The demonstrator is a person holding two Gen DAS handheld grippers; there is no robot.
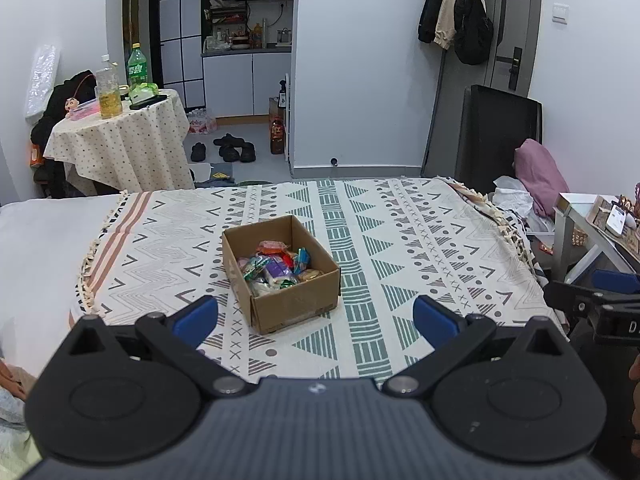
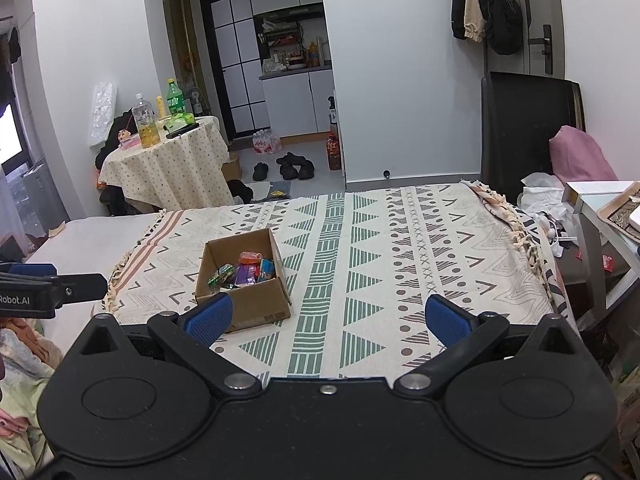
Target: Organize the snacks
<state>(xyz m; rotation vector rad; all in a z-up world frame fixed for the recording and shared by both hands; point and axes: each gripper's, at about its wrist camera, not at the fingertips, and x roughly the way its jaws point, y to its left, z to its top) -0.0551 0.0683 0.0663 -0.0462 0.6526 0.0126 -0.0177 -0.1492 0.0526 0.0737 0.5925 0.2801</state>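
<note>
An open cardboard box (image 1: 294, 304) sits on the patterned blanket (image 1: 400, 248) on the bed. It holds several colourful wrapped snacks (image 1: 278, 266). My left gripper (image 1: 316, 322) is open and empty, just in front of the box's near wall. The box also shows in the right wrist view (image 2: 260, 304), with the snacks (image 2: 248, 272) inside. My right gripper (image 2: 328, 322) is open and empty, to the right of the box and nearer than it; its left fingertip (image 2: 212, 318) overlaps the box's near corner in the picture.
A round table (image 1: 116, 136) with bottles stands at the back left. A small white table (image 1: 592, 228) with a tray stands at the bed's right. A black chair (image 1: 500, 132) and pink cloth (image 1: 540, 172) are beyond the bed. Shoes (image 1: 228, 150) lie on the floor.
</note>
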